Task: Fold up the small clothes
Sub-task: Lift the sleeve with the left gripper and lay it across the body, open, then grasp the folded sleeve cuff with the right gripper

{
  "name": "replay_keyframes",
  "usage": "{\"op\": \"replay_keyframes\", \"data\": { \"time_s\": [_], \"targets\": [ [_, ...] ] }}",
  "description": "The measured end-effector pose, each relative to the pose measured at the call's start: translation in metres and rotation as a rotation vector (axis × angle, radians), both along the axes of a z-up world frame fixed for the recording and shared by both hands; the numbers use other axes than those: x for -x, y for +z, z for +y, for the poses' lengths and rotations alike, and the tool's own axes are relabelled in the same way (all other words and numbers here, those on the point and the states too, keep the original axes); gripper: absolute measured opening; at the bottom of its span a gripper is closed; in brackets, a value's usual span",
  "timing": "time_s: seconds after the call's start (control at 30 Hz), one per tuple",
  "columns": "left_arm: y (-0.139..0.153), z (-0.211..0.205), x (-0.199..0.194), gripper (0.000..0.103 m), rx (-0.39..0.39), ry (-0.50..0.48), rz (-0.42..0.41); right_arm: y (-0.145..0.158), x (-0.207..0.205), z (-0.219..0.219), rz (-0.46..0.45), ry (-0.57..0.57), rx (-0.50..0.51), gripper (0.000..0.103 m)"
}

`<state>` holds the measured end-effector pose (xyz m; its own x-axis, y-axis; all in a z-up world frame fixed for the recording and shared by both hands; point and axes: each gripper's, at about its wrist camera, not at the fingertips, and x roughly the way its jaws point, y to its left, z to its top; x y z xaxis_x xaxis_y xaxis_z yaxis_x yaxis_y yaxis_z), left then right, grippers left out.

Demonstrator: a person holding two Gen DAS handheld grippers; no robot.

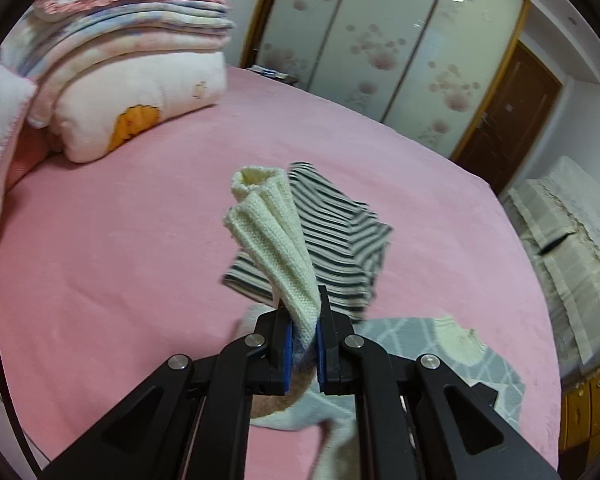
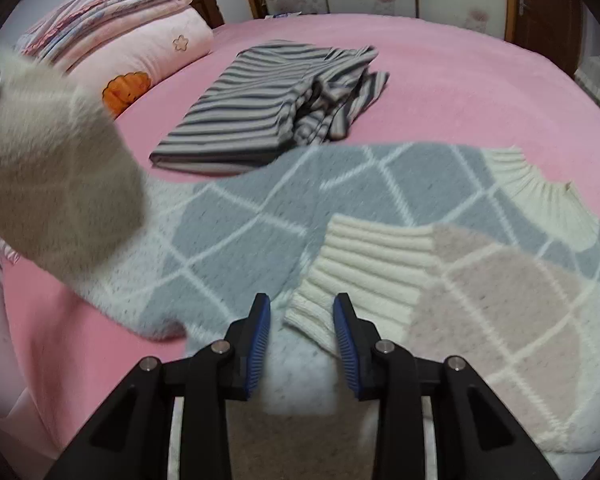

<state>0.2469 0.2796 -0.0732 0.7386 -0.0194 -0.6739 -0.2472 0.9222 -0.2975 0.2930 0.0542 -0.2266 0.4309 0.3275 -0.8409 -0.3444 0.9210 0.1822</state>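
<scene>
A knit sweater (image 2: 260, 216), grey and pink with a white lattice and cream ribbed trim, lies spread on the pink bed (image 2: 460, 80). My left gripper (image 1: 302, 320) is shut on the cream ribbed cuff (image 1: 268, 224) of one sleeve and holds it up off the bed. That raised sleeve (image 2: 52, 160) shows blurred at the left of the right wrist view. My right gripper (image 2: 302, 312) is open low over the sweater. A corner of the other cream cuff (image 2: 364, 264) lies between its blue pads (image 2: 260, 328), unpressed. A grey-and-white striped garment (image 2: 268, 104) lies rumpled beyond the sweater.
Folded quilts and a pillow (image 1: 132, 60) are stacked at the head of the bed. A wardrobe with flowered sliding doors (image 1: 380, 40) and a brown door (image 1: 508, 112) stand behind it. Cloth-covered furniture (image 1: 572, 240) sits beside the bed on the right.
</scene>
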Motion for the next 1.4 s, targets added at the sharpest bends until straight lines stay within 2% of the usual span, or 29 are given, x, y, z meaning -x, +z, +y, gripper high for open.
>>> {"op": "replay_keyframes", "data": {
  "time_s": [0.13, 0.17, 0.4, 0.53, 0.63, 0.83, 1.0, 1.03, 1.1, 1.2, 1.27, 1.4],
  "targets": [
    [-0.001, -0.029, -0.006, 0.007, 0.002, -0.047, 0.003, 0.013, 0.004, -0.019, 0.049, 0.031, -0.205, 0.033],
    [-0.001, -0.036, -0.007, 0.007, 0.002, -0.058, 0.006, 0.017, 0.007, -0.021, 0.043, 0.038, -0.222, 0.033],
    [0.001, -0.099, -0.012, 0.007, -0.027, -0.183, 0.006, 0.056, 0.040, -0.059, -0.094, 0.045, -0.124, 0.033],
    [0.001, -0.144, -0.010, 0.007, -0.039, -0.261, -0.006, 0.075, 0.058, -0.097, -0.165, -0.008, -0.032, 0.033],
    [-0.007, -0.183, -0.010, 0.007, -0.031, -0.324, -0.006, 0.082, 0.064, -0.131, -0.181, -0.085, 0.024, 0.033],
    [-0.057, -0.268, -0.007, 0.007, -0.016, -0.448, 0.040, 0.082, 0.078, -0.207, -0.175, -0.248, 0.080, 0.033],
    [-0.105, -0.332, -0.005, 0.009, -0.084, -0.528, 0.073, 0.069, 0.089, -0.255, -0.136, -0.330, 0.085, 0.033],
    [-0.113, -0.341, -0.004, 0.011, -0.095, -0.543, 0.088, 0.065, 0.090, -0.263, -0.124, -0.342, 0.084, 0.033],
    [-0.128, -0.354, 0.002, 0.028, -0.097, -0.571, 0.113, 0.061, 0.093, -0.274, -0.113, -0.359, 0.086, 0.033],
    [-0.139, -0.356, 0.005, 0.037, -0.109, -0.579, 0.126, 0.060, 0.098, -0.286, -0.105, -0.368, 0.071, 0.033],
    [-0.139, -0.352, 0.007, 0.042, -0.112, -0.578, 0.134, 0.060, 0.100, -0.291, -0.100, -0.368, 0.053, 0.033],
    [-0.129, -0.334, 0.020, 0.066, -0.106, -0.581, 0.121, 0.058, 0.094, -0.297, -0.081, -0.362, 0.006, 0.033]
  ]
}}
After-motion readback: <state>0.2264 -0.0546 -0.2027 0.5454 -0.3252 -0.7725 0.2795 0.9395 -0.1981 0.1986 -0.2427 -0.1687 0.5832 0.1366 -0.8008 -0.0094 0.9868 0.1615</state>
